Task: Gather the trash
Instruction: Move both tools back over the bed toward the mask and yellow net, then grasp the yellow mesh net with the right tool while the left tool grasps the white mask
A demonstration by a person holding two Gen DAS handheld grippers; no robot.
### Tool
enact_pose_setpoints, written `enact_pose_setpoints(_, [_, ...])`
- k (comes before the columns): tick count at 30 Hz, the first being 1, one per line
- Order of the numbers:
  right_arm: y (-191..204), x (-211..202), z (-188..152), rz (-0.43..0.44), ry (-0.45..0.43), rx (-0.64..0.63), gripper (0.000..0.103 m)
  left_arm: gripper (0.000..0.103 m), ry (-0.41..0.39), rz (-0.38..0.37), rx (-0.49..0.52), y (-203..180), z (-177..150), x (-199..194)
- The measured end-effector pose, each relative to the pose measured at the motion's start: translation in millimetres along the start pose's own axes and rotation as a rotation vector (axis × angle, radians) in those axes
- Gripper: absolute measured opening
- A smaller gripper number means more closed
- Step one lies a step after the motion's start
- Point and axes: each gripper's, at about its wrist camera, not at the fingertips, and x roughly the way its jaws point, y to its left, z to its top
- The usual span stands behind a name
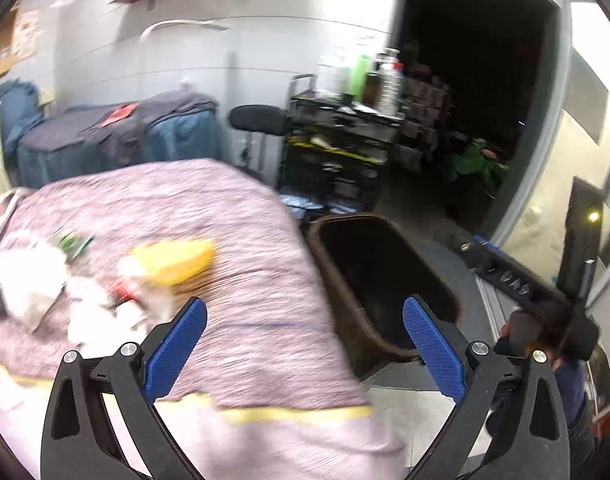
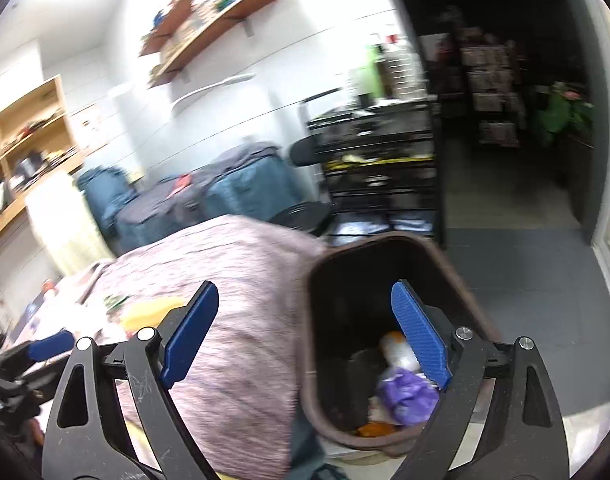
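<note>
- Both my tongs spread, empty: left gripper [image 1: 304, 330], right gripper [image 2: 305, 314].
- Trash pile [image 1: 85, 280] on bed [image 1: 245, 280], bin [image 2: 325, 360] beside it.
- Yellow wrapper [image 1: 177, 260] looks light, crinkly; I'd pinch an edge.

Matt, ribbed pinkish cloth bedspread [image 1: 209, 216]; crumpled white paper [image 1: 29, 280] at nine o'clock. Smooth dark-brown plastic bin [image 2: 317, 280]; crinkly purple wrapper [image 2: 405, 394] inside. Textured blue pads [image 1: 177, 348], black plastic arms, shiny metal pins.

Trash [image 1: 85, 280] on pink bedspread [image 1: 225, 220]
</note>
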Motion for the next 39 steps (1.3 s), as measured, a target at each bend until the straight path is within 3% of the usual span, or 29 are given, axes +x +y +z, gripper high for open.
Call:
enact_pose_setpoints(11, [94.1, 40.7, -15.1, 0.242, 0.168, -0.140, 0.089, 0.097, 0.032, 0.226, -0.170, 110.3, -35.4, -29.7])
enact_pose_setpoints(17, [134.7, 69.0, -29.1, 0.328, 0.287, -0.196, 0.089, 0.097, 0.057, 0.341, -0.234, 170.8, -51.7, -43.6])
enact_pose_setpoints(24, [181.0, 98.7, -40.2, 0.294, 0.361, -0.363, 0.089, 0.097, 0.086, 0.374, -0.317, 221.0, -54.8, -42.4])
enact_pose_setpoints(29, [209.9, 119.9, -45.8, 0.210, 0.365, -0.522, 0.089, 0.097, 0.104, 0.387, -0.315, 232.6, -42.8, -27.1])
enact_pose_setpoints(34, [226.5, 144.2, -52.7, 0.180, 0.383, -0.619, 0.080, 0.097, 0.119, 0.403, -0.314, 239.8, -30.2, -3.8])
enact_pose_setpoints(36, [230.4, 155.6, -54.5, 0.160, 0.380, -0.649, 0.076, 0.097, 0.128, 0.420, -0.305, 242.2, -26.2, 7.1])
enact_pose_setpoints(39, [230.6, 171.9, -56.2, 0.135, 0.394, -0.664, 0.048, 0.093, 0.125, 0.486, -0.276, 243.7, -20.9, 20.5])
